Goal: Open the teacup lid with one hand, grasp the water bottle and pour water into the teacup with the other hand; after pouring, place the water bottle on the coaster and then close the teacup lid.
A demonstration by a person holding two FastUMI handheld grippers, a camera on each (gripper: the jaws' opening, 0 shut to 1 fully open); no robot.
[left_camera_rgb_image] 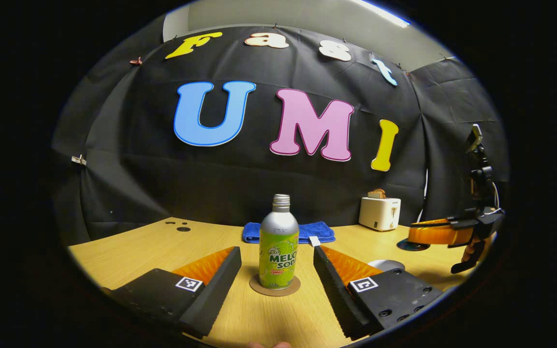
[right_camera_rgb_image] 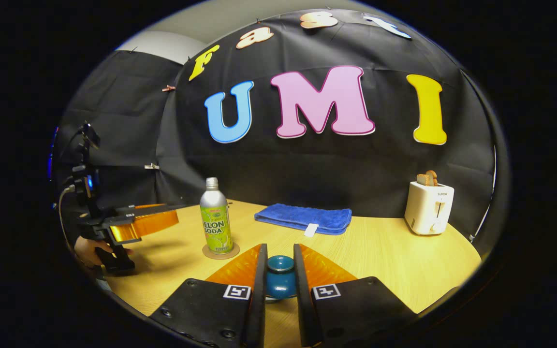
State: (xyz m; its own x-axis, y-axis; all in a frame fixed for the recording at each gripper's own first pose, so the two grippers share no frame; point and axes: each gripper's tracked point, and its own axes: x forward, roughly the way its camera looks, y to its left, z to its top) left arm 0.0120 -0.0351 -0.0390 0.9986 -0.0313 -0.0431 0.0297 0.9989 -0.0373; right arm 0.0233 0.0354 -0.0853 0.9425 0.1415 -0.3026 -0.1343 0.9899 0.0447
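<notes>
The left gripper (left_camera_rgb_image: 277, 270), released, brackets the water bottle (left_camera_rgb_image: 278, 249) standing on its coaster (left_camera_rgb_image: 274, 286) on the desk (left_camera_rgb_image: 128, 251), while the right gripper (right_camera_rgb_image: 280, 275) is clenched on the teacup lid (right_camera_rgb_image: 280, 275) (presumably for lifting), both positioned so pouring can follow.

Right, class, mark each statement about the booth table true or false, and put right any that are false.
1. The bottle stands upright on the coaster. True.
2. The left gripper is shut on the bottle. False: its fingers are spread wide, clear of the bottle on both sides.
3. The right gripper has its fingers on either side of the blue teacup lid. True.
4. The blue towel lies draped over the toaster. False: it lies flat on the table, apart from it.
</notes>
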